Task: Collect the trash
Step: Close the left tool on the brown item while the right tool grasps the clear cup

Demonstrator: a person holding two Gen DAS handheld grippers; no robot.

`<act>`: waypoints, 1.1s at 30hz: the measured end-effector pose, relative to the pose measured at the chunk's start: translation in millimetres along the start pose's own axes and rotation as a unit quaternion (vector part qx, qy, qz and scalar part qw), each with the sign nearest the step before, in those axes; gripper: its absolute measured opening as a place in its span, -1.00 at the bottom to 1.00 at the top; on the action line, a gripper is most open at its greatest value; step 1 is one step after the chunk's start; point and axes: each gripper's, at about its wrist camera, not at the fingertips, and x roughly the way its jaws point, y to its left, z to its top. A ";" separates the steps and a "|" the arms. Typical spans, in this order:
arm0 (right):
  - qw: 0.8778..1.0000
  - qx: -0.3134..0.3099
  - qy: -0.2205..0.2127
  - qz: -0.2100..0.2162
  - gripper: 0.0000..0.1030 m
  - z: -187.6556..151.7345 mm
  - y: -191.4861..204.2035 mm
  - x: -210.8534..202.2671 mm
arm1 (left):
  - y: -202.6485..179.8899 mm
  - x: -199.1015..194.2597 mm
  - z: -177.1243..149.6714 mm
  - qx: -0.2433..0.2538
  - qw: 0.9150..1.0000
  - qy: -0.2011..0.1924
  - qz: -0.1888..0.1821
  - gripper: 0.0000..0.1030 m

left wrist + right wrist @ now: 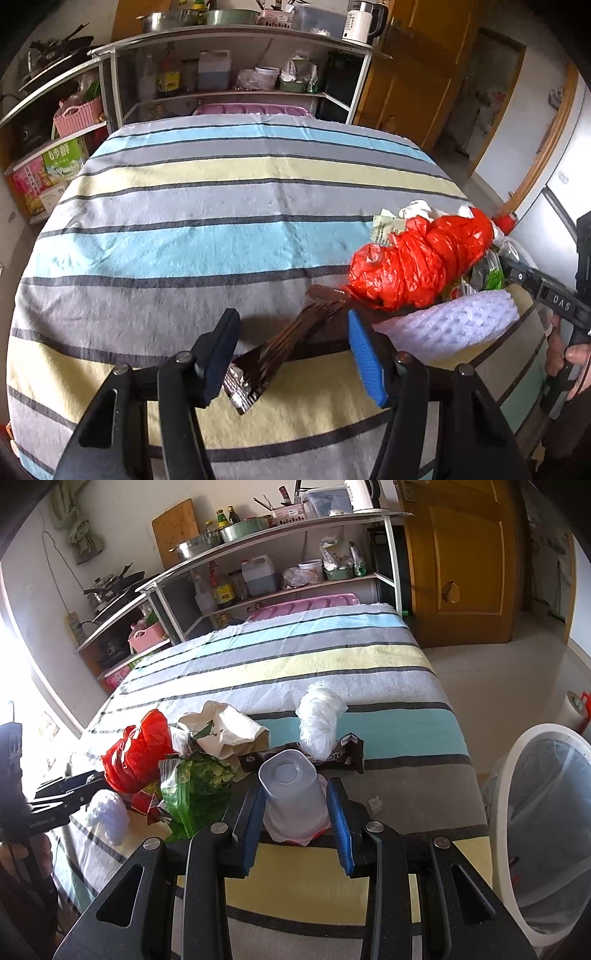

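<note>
The brown foil snack wrapper [291, 341] lies between the spread pads of the left gripper [293, 354], beside the left pad, on the striped tablecloth [207, 236]. The right gripper [295, 814] pinches the clear plastic cup [291, 782] near the white-rimmed lined bin [517, 812].

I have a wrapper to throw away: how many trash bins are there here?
1: a white-rimmed bin with a clear liner stands on the floor just off the right edge of the striped table, in the right wrist view. Others may be out of view.
</note>
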 end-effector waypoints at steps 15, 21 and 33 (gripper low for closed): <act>1.000 0.005 -0.006 0.002 -0.32 -1.2 -3.6 -3.9 | 0.2 -5.4 -3.2 -0.002 1.000 -0.004 0.021 -0.67; 1.000 0.004 -0.016 0.002 -0.32 -4.1 -2.6 -11.4 | -3.0 -15.1 -3.8 -0.005 0.999 -0.015 0.029 -0.67; 1.000 0.014 -0.027 0.008 -0.32 -11.9 -6.4 -23.1 | -11.4 -2.5 -5.0 0.004 0.998 0.000 0.063 -0.47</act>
